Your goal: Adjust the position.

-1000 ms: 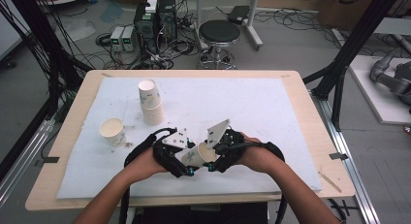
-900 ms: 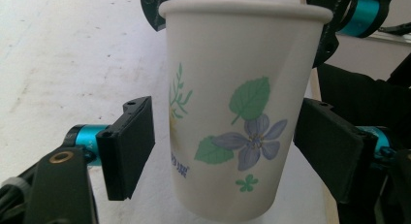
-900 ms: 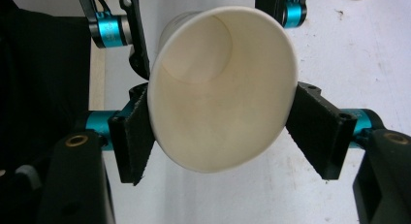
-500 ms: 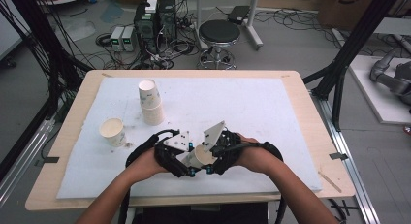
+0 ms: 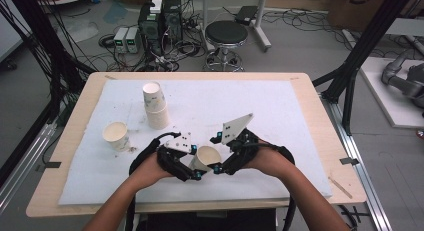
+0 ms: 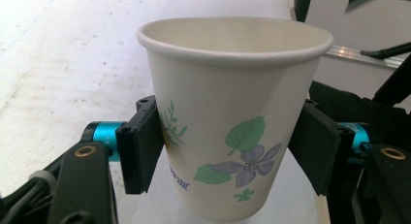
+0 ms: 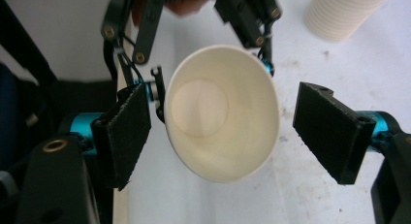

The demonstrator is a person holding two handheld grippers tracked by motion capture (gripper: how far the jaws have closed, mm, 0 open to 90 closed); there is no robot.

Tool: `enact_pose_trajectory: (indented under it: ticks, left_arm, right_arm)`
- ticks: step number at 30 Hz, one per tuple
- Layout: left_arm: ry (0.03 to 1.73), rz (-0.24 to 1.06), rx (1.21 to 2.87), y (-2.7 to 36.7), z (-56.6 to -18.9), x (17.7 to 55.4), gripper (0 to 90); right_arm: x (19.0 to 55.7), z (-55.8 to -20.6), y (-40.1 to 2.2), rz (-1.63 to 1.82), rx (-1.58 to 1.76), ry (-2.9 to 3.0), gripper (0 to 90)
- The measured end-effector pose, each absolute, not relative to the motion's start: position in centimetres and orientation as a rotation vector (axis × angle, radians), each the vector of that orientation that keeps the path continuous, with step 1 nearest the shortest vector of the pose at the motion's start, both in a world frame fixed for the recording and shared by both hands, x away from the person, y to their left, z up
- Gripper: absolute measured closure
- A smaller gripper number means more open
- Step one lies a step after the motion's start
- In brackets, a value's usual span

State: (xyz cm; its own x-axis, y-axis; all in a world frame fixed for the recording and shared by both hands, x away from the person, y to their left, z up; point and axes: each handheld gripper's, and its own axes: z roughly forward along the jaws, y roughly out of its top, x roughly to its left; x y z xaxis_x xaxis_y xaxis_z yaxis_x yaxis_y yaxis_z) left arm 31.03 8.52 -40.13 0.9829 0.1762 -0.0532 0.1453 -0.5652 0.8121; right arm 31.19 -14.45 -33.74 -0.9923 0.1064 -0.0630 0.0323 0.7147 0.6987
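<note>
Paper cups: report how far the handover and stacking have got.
Done: two cups stacked at the back of the mat. In hand: the flowered cup sits in the left gripper, jaws pressing its sides; the right gripper has just opened, pads clear of it. Left: the loose cup.

A lab or workshop. Computer towers [image 5: 162, 21] and tangled cables [image 5: 175, 48] sit on the grey floor beyond the table [image 5: 320, 121], beside a round stool [image 5: 226, 33]. Black frame struts [image 5: 367, 46] flank the table.
</note>
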Motion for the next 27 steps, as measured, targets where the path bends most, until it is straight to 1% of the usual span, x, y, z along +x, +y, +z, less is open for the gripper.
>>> enact_pose_trajectory:
  ticks: [5, 10, 19, 27]
  left_arm:
    - [0.28, 0.075, 2.159, 8.9, -40.1, 31.3, 32.2]
    - [0.388, 0.1, 2.085, 9.9, -41.1, 31.4, 32.4]
    - [0.521, 0.21, 1.886, 12.9, -42.5, 31.5, 32.2]
    - [0.578, 0.292, 1.772, 14.4, -42.6, 31.4, 31.7]
  right_arm:
    - [31.2, -33.0, -16.2, 1.276, 0.199, 2.721, 21.8]
    - [31.3, -33.2, -18.3, 1.35, 0.326, 2.61, 21.8]
    - [31.0, -36.0, -22.9, 1.393, 0.59, 2.426, 21.9]
    - [30.4, -38.4, -25.7, 1.399, 0.719, 2.32, 21.9]
